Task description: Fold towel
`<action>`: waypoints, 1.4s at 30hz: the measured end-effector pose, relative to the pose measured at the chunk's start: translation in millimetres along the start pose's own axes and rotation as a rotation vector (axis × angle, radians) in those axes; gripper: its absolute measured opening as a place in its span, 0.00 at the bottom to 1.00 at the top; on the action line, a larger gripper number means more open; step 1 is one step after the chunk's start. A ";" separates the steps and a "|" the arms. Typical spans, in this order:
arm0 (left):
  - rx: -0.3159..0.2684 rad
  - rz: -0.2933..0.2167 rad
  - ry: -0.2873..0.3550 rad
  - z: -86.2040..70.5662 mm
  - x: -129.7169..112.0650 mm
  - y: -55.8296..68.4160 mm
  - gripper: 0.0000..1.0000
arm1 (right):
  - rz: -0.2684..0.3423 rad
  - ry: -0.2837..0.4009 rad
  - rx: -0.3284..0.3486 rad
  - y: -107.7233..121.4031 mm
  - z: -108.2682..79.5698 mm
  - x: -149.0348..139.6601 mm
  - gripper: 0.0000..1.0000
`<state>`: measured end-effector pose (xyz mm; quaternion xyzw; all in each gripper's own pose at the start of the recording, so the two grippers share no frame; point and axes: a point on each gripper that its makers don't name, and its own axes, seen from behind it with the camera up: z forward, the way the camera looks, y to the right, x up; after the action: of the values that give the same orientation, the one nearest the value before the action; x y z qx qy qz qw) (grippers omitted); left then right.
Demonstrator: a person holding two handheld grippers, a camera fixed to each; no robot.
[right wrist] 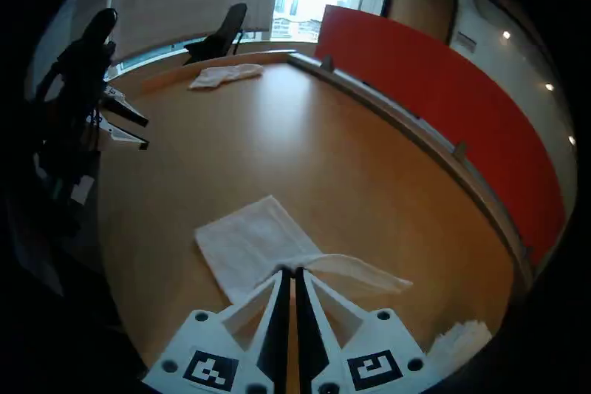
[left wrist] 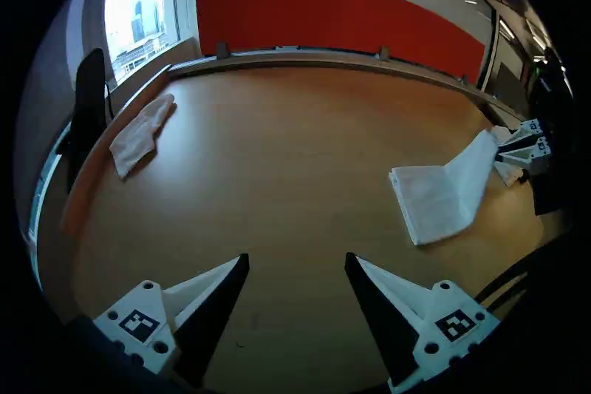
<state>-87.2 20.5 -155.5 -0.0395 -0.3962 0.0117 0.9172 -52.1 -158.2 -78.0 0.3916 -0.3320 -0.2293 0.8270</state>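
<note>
A white towel (left wrist: 436, 198) lies partly folded on the wooden table (left wrist: 295, 143), one edge lifted toward my right gripper (left wrist: 526, 146) at the far right. In the right gripper view the same towel (right wrist: 247, 242) spreads just ahead of the right gripper (right wrist: 292, 273), whose fingers are shut on a raised flap of its near edge. My left gripper (left wrist: 295, 257) hovers open over bare table, well apart from the towel, nothing between its fingers. It also appears far left in the right gripper view (right wrist: 122, 124), held by a person's dark-sleeved arm.
A second crumpled towel (left wrist: 140, 135) lies near the table's far corner (right wrist: 225, 75). Another white cloth (right wrist: 462, 338) sits beside the right gripper. A red partition (left wrist: 332, 17) runs along the table's back edge. A dark chair (left wrist: 89, 98) stands by the window.
</note>
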 end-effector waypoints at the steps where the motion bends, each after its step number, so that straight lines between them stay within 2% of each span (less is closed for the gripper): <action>1: 0.002 -0.003 0.002 -1.1 0.1 -1.3 0.97 | -0.006 0.000 0.011 -4.8 4.0 2.3 0.05; 8: 0.025 -0.022 0.007 -10.3 -2.8 -15.1 0.97 | -0.048 -0.009 0.087 -36.4 29.1 13.1 0.04; 15: 0.056 -0.046 0.007 -20.6 -9.9 -32.5 0.96 | -0.063 -0.025 0.145 -58.4 44.4 15.1 0.04; 21: 0.070 -0.067 0.008 -25.6 -14.4 -42.6 0.97 | -0.050 -0.049 0.165 -63.1 56.6 9.9 0.04; 29: 0.077 -0.076 0.007 -27.5 -17.5 -47.2 0.96 | -0.040 -0.068 0.174 -64.4 61.3 5.3 0.06; 31: 0.077 -0.078 0.006 -27.3 -17.8 -47.4 0.97 | -0.036 -0.072 0.175 -65.0 61.6 4.0 0.11; 32: 0.077 -0.078 0.006 -27.2 -17.9 -47.6 0.97 | -0.034 -0.074 0.175 -65.3 61.8 3.3 0.16; 36: 0.077 -0.075 0.005 -26.7 -17.9 -48.1 0.97 | -0.025 -0.075 0.176 -66.0 60.9 2.0 0.54; 38: 0.077 -0.073 0.004 -26.6 -17.7 -48.0 0.97 | -0.021 -0.074 0.177 -66.1 59.6 1.5 0.67; 42: 0.076 -0.075 0.005 -26.1 -17.1 -47.2 0.97 | -0.015 -0.080 0.167 -64.0 58.1 -3.0 0.77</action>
<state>-80.4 -29.1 -181.8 0.0101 -0.3944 -0.0076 0.9189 -104.1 -222.7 -102.9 0.4524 -0.3797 -0.2224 0.7757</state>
